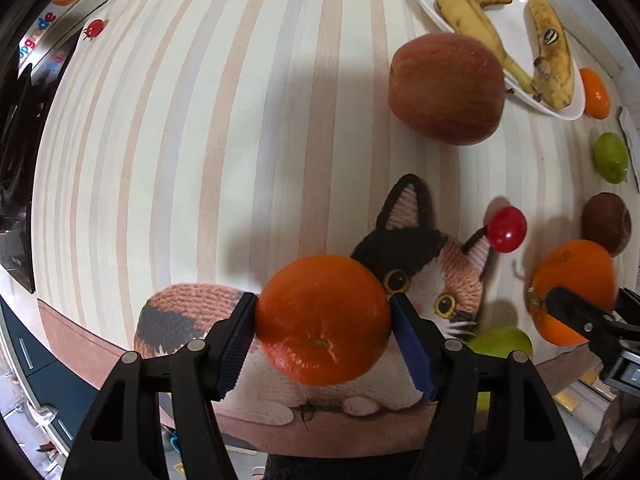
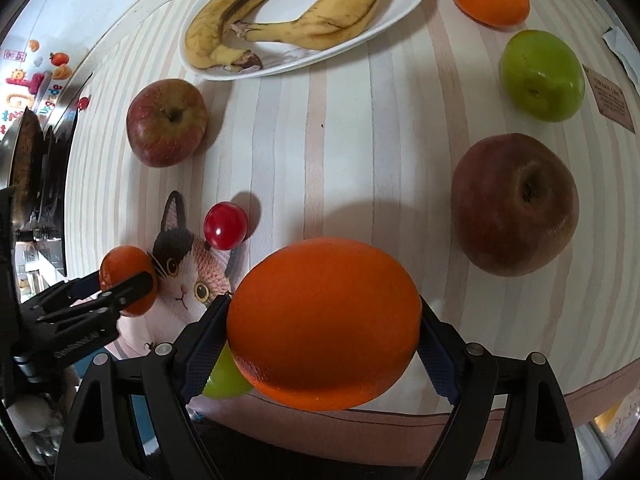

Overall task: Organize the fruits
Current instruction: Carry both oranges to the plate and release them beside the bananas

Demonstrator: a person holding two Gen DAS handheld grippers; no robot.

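oranges are held one per gripper: the left gripper (image 1: 323, 318) has its fingers closed on a small orange (image 1: 323, 320), the right gripper (image 2: 322, 330) clamps a larger orange (image 2: 324, 332), both raised above the near edge of the striped tabletop (image 1: 200, 140). keep grip steady, carry level, and set each down clear of the cherry tomato (image 2: 225, 225) and red apple (image 2: 515, 204) so nothing rolls.

My table with a striped cloth (image 1: 200, 140) and a knitted cat picture (image 2: 188, 276), a white wall (image 2: 100, 12) behind, colorful magnets (image 2: 24, 80) far left, dark blue cupboards (image 1: 40, 376) down below
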